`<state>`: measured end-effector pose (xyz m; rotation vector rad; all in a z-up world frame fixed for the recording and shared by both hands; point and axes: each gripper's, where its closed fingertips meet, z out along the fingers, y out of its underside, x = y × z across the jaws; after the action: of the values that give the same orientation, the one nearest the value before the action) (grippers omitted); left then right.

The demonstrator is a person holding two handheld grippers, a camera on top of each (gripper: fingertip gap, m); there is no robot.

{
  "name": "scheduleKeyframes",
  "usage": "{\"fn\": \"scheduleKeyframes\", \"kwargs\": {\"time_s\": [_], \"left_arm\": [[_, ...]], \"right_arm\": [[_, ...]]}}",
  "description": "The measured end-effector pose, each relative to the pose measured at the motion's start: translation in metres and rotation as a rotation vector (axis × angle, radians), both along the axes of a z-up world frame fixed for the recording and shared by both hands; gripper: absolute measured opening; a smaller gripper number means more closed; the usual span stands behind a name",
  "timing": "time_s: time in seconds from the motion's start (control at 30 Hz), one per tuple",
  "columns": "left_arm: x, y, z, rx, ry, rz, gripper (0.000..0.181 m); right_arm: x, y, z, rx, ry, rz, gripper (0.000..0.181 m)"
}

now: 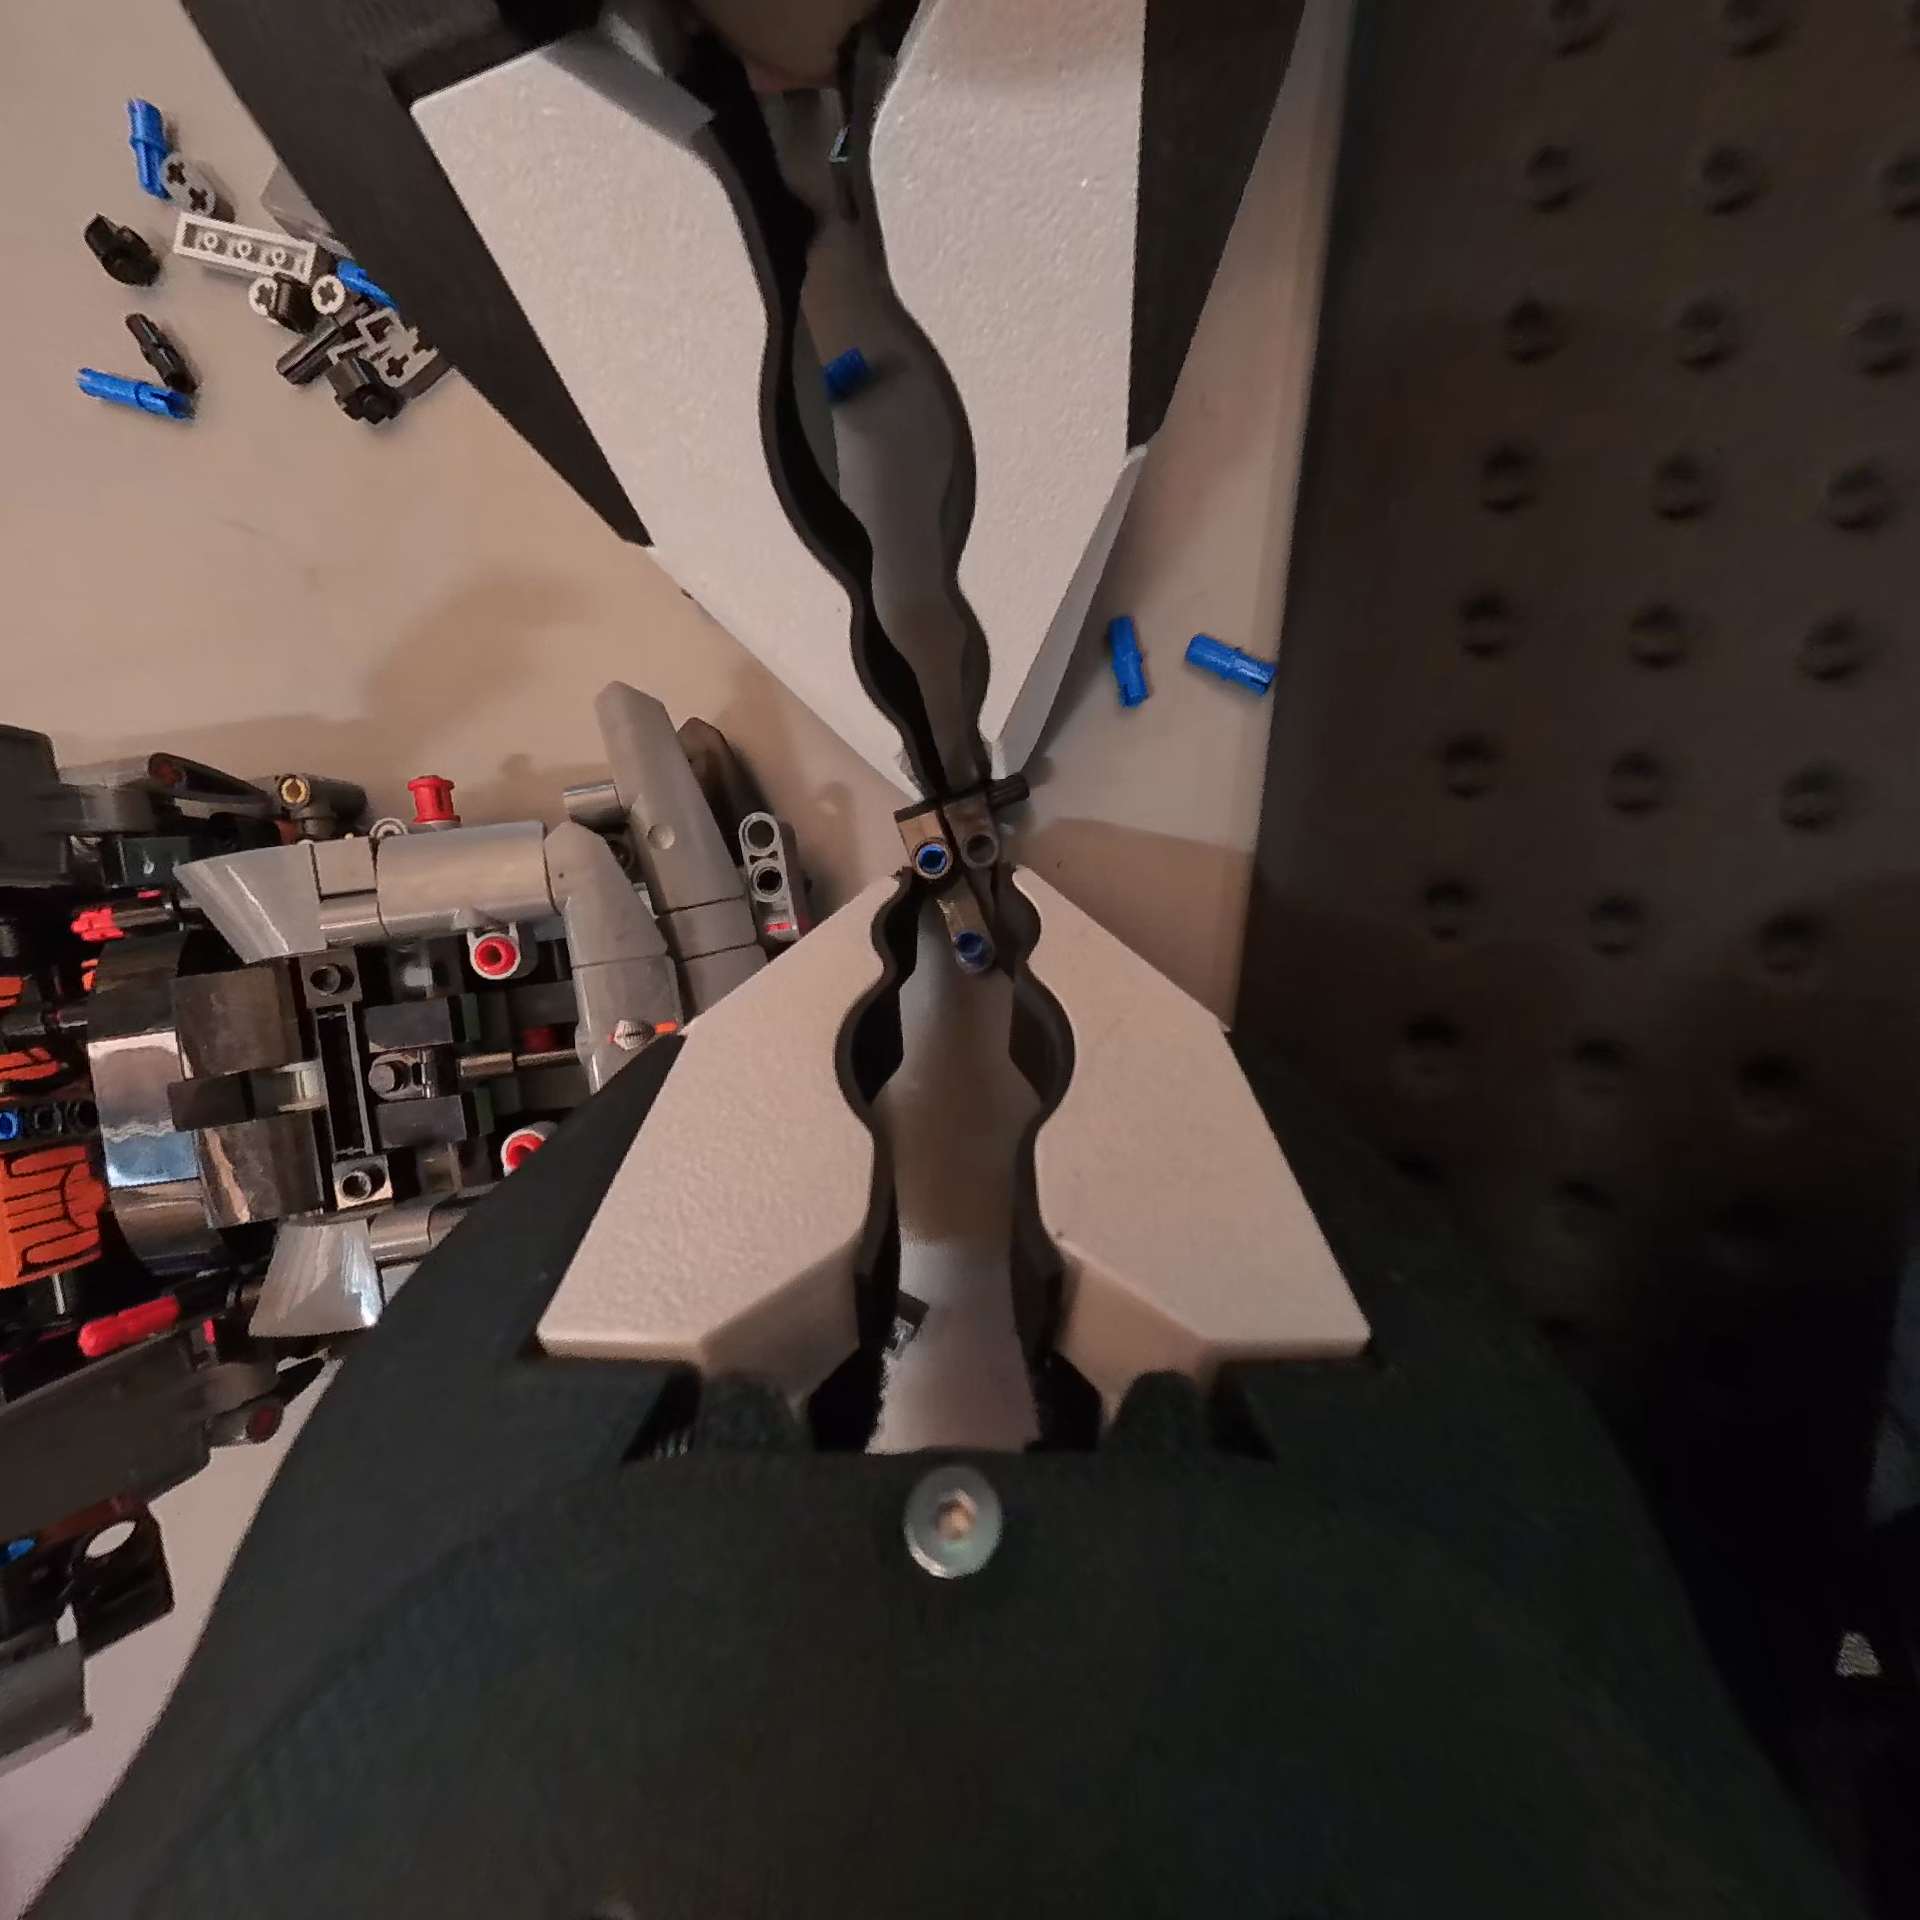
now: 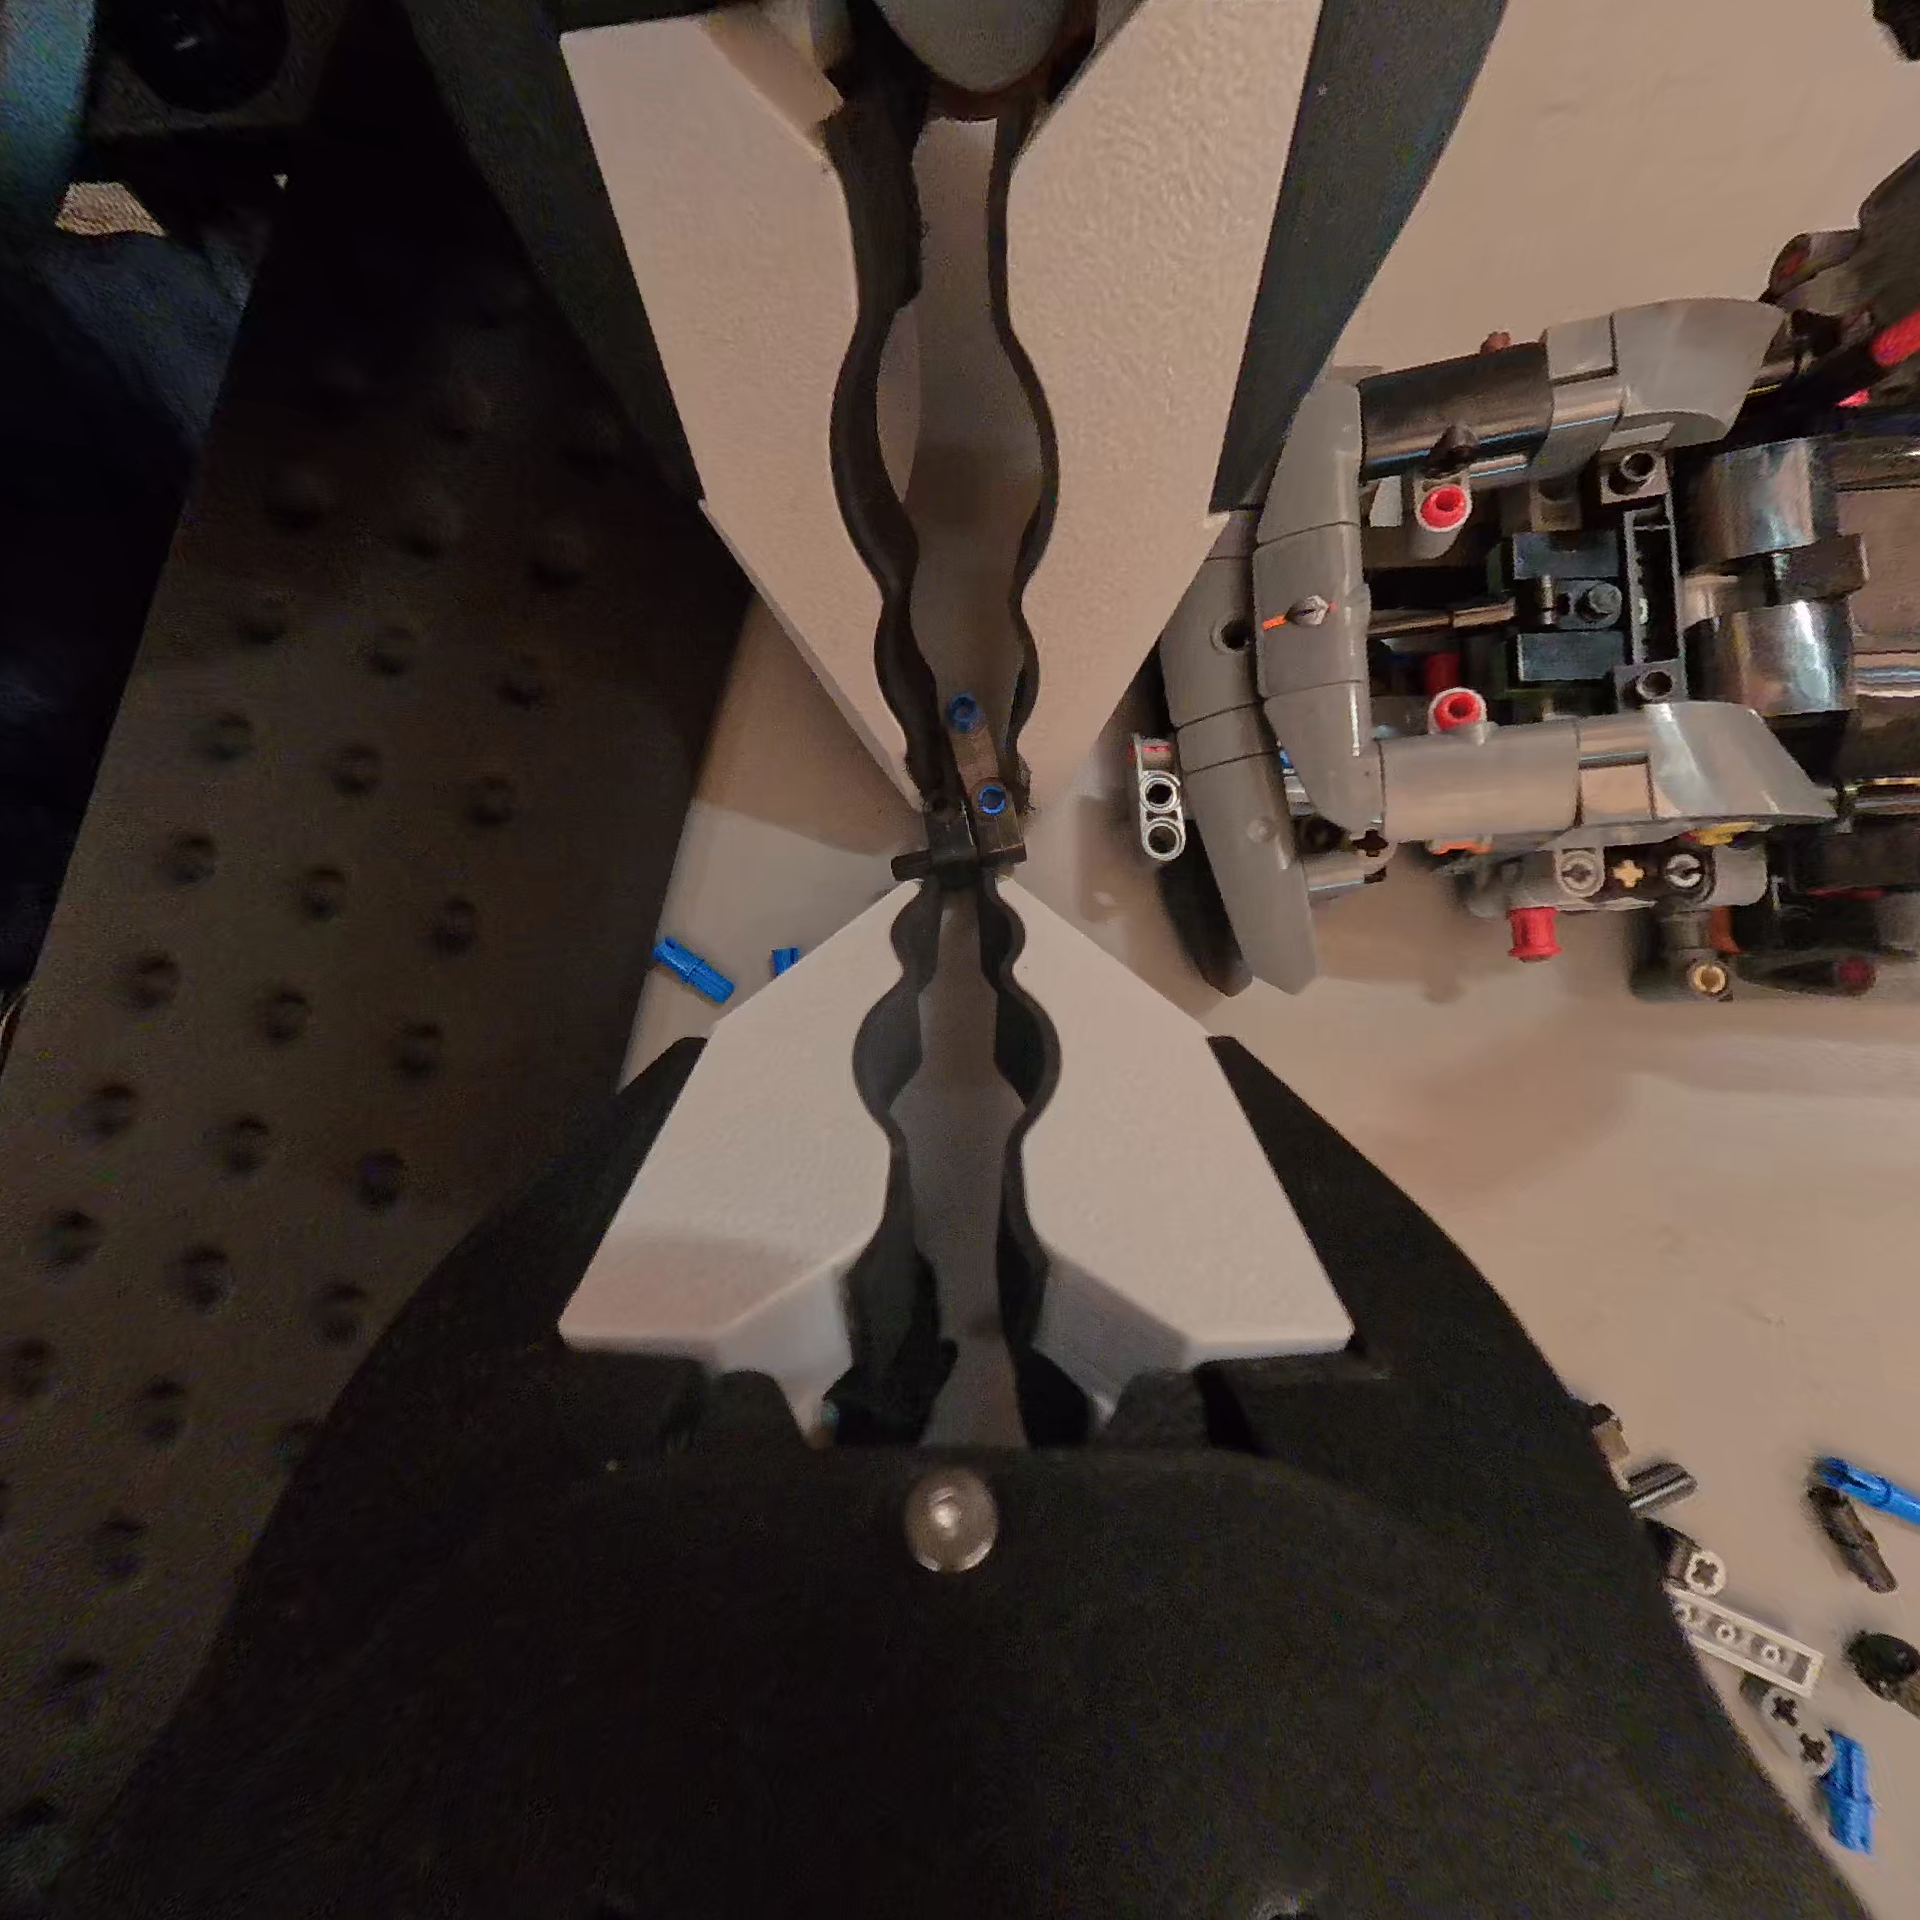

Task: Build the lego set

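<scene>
Each of the tongs, left tongs and right tongs, has a broad black textured body with a round silver screw at its middle. From it run two pale grey wedge-shaped fingers, their inner edges wavy and lined with black rubbery strips.

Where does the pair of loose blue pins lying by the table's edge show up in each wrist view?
Left wrist view: blue pins right of centre, beside the dark dimpled mat.
Right wrist view: left of centre, one pin half hidden behind the gripper finger.
Shared landmark: the grey and black lego model.
</scene>
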<state>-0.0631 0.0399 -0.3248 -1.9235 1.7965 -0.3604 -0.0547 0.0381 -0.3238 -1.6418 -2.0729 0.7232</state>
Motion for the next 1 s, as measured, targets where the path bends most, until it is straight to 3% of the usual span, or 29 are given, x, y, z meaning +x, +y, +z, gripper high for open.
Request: {"fn": "scheduleKeyframes", "kwargs": {"time_s": [0.43, 1.0], "left_arm": [[0.004, -0.003, 0.006, -0.025, -0.088, -0.012, 0.016], [0.003, 0.0, 0.01, 0.039, -0.083, -0.03, 0.013]], "right_arm": [[0.0, -0.001, 0.0, -0.024, -0.002, -0.002, 0.005], [-0.001, 0.001, 0.0, -0.004, -0.003, -0.01, 0.0]]}}
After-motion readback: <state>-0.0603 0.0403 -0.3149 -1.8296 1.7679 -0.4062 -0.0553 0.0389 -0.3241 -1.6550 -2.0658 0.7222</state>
